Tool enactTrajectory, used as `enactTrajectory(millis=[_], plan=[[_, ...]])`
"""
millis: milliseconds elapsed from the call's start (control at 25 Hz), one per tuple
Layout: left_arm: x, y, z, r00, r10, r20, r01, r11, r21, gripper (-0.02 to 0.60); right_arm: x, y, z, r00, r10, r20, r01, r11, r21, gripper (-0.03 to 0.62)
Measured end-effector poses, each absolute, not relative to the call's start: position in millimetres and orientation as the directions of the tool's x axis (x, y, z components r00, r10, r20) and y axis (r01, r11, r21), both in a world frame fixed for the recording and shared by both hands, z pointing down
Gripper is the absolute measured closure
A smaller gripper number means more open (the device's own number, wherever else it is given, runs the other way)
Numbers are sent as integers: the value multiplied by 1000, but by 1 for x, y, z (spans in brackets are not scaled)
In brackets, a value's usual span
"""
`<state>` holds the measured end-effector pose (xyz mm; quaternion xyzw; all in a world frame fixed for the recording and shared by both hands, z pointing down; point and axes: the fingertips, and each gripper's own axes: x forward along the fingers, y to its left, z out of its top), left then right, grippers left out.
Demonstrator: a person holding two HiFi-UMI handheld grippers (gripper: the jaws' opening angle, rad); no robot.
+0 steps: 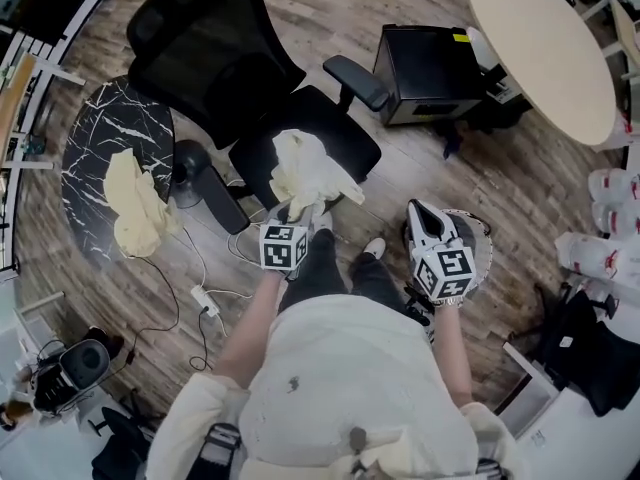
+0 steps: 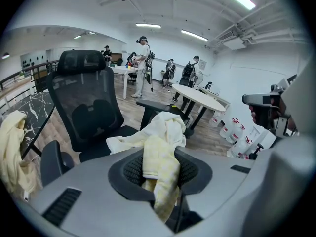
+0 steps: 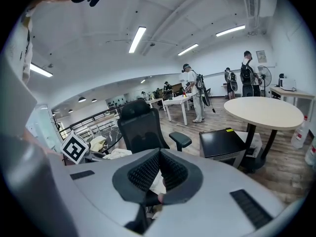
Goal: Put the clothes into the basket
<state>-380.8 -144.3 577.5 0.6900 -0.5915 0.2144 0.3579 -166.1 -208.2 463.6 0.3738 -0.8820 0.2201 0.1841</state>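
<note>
The cream cloth [image 1: 303, 171] hangs over the seat of the black chair [image 1: 215, 58]. Its long axis runs twelve to six, with the lower end pinched tight in the left gripper [image 1: 298, 211]. At four o'clock, the right gripper [image 1: 428, 223] keeps its jaws clenched together. Another cream garment [image 1: 135, 203] lies on the marble table [image 1: 95, 138] at nine.

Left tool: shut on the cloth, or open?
Shut on the cloth: the left tool pinches the pale fabric, bunched between its pads.
</note>
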Motion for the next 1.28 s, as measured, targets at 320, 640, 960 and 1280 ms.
enactTrajectory(millis=[320,640,960,1280], plan=[[-396,-140,539,218,-690,691,-969,-66,239,466,-163,-208,434,-625,-632,458,-772,587,-245,586],[-400,-156,490,267,-735,623,-961,-152,231,466,-160,-210,402,-607,-687,400,-793,553,-254,586],[-406,-173,442,313,-789,529,-946,-213,243,466,-157,-223,352,-593,-751,289,-805,544,-238,586],[-414,-193,389,327,-840,433,-941,-246,232,466,-154,-231,293,-592,-783,192,-805,564,-183,586]])
